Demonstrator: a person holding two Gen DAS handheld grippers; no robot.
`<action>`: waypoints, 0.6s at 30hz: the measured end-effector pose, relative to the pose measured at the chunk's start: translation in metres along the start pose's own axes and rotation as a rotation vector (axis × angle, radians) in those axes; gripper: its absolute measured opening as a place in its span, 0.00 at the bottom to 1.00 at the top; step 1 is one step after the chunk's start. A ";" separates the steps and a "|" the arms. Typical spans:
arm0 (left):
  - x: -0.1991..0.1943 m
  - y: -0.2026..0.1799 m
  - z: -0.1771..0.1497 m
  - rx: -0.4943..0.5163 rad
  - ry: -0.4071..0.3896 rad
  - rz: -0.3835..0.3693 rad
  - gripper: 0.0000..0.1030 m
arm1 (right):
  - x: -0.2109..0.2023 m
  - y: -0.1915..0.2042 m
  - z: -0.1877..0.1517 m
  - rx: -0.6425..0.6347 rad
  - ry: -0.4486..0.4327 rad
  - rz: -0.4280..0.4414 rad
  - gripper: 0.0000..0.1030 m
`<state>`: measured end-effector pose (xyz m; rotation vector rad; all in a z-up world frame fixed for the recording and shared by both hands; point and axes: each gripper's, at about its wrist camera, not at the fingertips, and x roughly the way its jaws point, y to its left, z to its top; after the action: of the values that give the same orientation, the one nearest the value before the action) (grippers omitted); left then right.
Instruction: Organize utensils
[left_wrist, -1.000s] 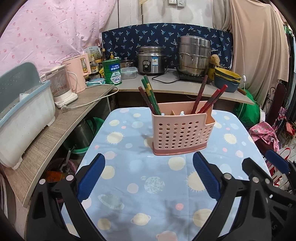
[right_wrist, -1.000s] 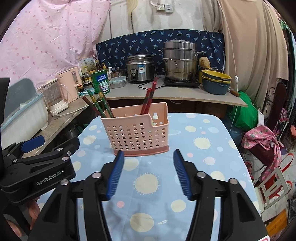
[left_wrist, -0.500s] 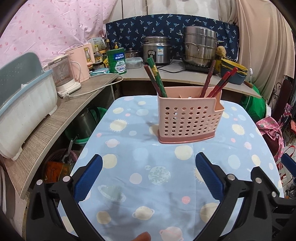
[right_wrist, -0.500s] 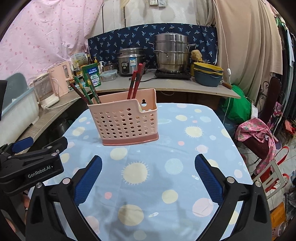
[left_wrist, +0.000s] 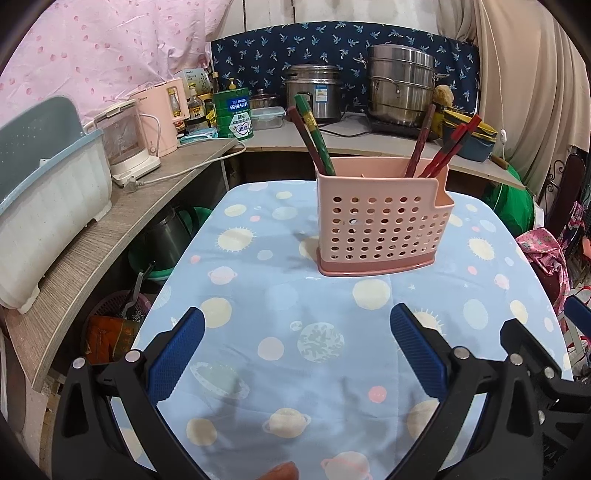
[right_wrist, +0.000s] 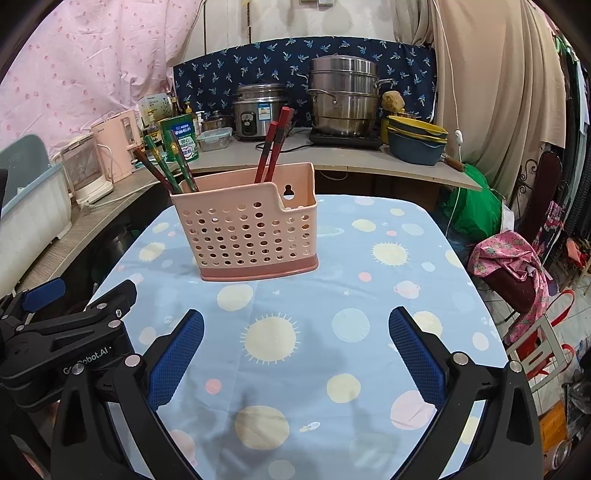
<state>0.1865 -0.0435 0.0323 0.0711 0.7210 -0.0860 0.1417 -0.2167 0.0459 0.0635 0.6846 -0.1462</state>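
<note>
Two views, left wrist: left claw (left_wrist: 297, 347) wide and empty, pink utensil holder (left_wrist: 382, 225) on table (left_wrist: 258, 280) at 12 o'clock, green tin (left_wrist: 233, 114) label unreadable, right wrist: right claw (right_wrist: 295, 347) just opened wide, empty, "Robot.AI" on left claw at 9 o'clock, holder at 11 o'clock

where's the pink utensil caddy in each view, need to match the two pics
Left wrist view: the pink utensil caddy stands right of centre on the blue tablecloth, its notched corner at the right.
Right wrist view: the pink utensil caddy stands left of centre, again with the notched corner at the right.
Shared landmark: the stacked steel steamer pot on the counter behind.
</note>
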 end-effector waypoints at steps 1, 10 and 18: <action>0.001 0.000 -0.001 -0.001 0.002 0.003 0.93 | 0.001 0.000 0.000 -0.003 0.002 -0.004 0.94; 0.007 0.001 -0.004 0.001 0.018 0.016 0.93 | 0.007 0.002 -0.001 -0.004 0.015 -0.011 0.94; 0.010 0.001 -0.005 0.004 0.023 0.014 0.93 | 0.009 0.002 -0.001 -0.006 0.017 -0.014 0.94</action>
<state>0.1908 -0.0429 0.0223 0.0805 0.7432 -0.0735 0.1479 -0.2151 0.0395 0.0537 0.7028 -0.1575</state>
